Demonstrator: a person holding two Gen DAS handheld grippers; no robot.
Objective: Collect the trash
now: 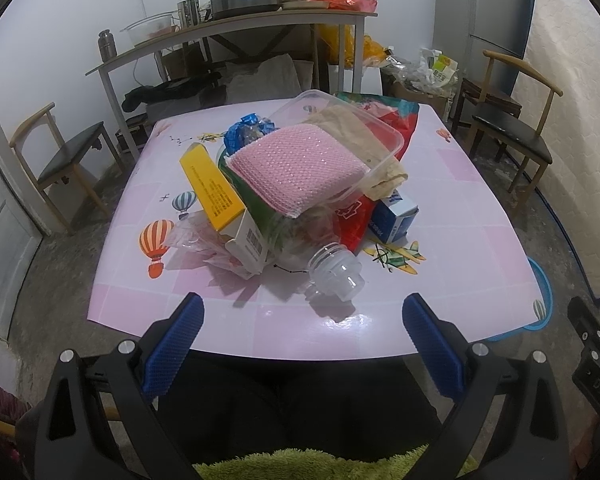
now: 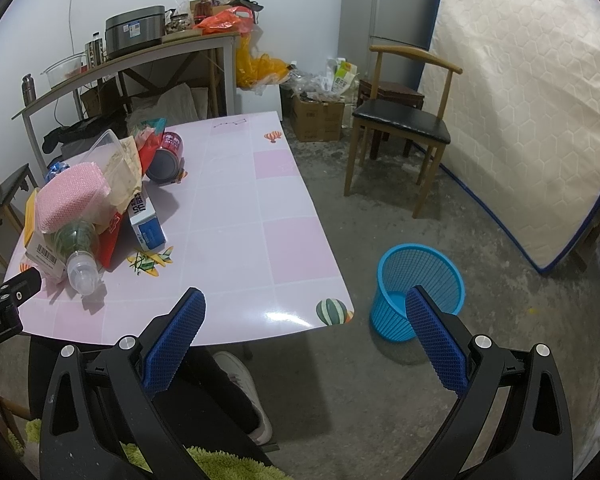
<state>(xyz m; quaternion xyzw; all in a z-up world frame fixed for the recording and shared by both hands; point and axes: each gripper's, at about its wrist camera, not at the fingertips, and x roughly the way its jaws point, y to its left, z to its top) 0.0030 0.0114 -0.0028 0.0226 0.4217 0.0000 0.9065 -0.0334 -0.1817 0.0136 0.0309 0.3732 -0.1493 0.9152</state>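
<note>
A pile of trash lies on the pink table: a pink sponge in a clear plastic box, a yellow carton, a clear plastic bottle lying with its cap end toward me, a blue-white box, red wrappers and a blue wrapper. My left gripper is open and empty at the near table edge, short of the bottle. My right gripper is open and empty, off the table's right corner. A blue mesh bin stands on the floor. A red can lies behind the pile.
Wooden chairs stand left and right of the table. A cluttered side table with a cooker stands behind. A mattress leans on the right wall. Cardboard boxes and bags sit by the fridge.
</note>
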